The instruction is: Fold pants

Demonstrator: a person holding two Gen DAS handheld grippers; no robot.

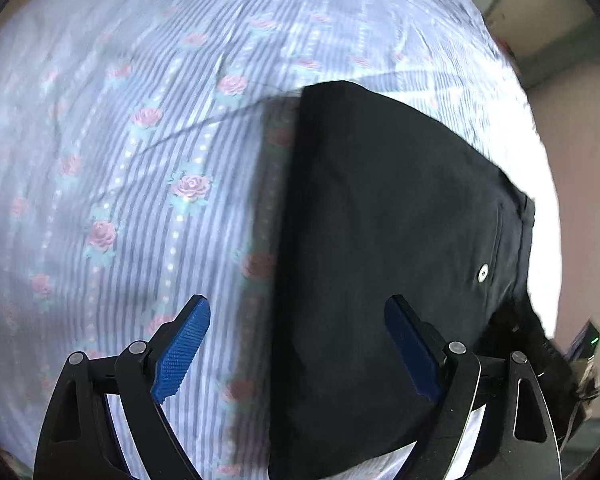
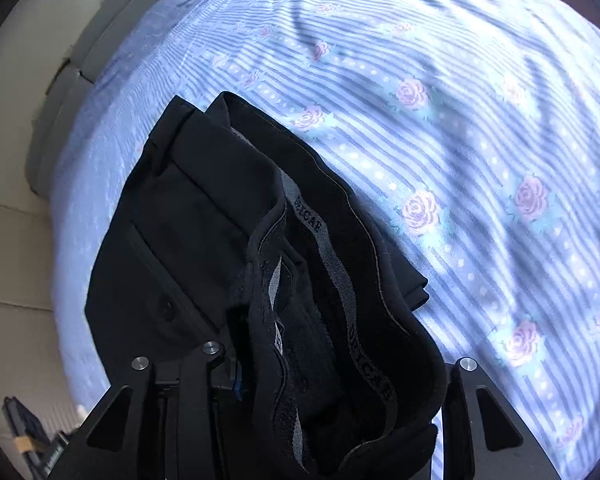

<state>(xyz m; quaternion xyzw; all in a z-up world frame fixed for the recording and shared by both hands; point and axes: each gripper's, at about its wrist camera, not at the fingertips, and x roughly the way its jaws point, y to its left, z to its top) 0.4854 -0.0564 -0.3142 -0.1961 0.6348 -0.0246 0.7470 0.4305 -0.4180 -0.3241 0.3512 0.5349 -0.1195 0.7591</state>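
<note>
Black pants (image 1: 380, 220) lie on the bed, with a silver button (image 1: 483, 272) near their right side. My left gripper (image 1: 298, 344) is open above them, its blue pads (image 1: 182, 350) spread wide, the left pad over the sheet and the right pad over the pants. In the right wrist view the pants' waistband (image 2: 332, 280) with grey lettered lining bunches over my right gripper (image 2: 320, 384). The fabric hides its fingertips; only a bit of blue pad (image 2: 238, 384) shows at the left.
A blue striped bedsheet with pink roses (image 1: 140, 160) covers the bed (image 2: 460, 140). The bed's edge and a beige floor (image 2: 12, 260) show at the left of the right wrist view. A wall and dark objects (image 1: 584, 344) are at the right of the left wrist view.
</note>
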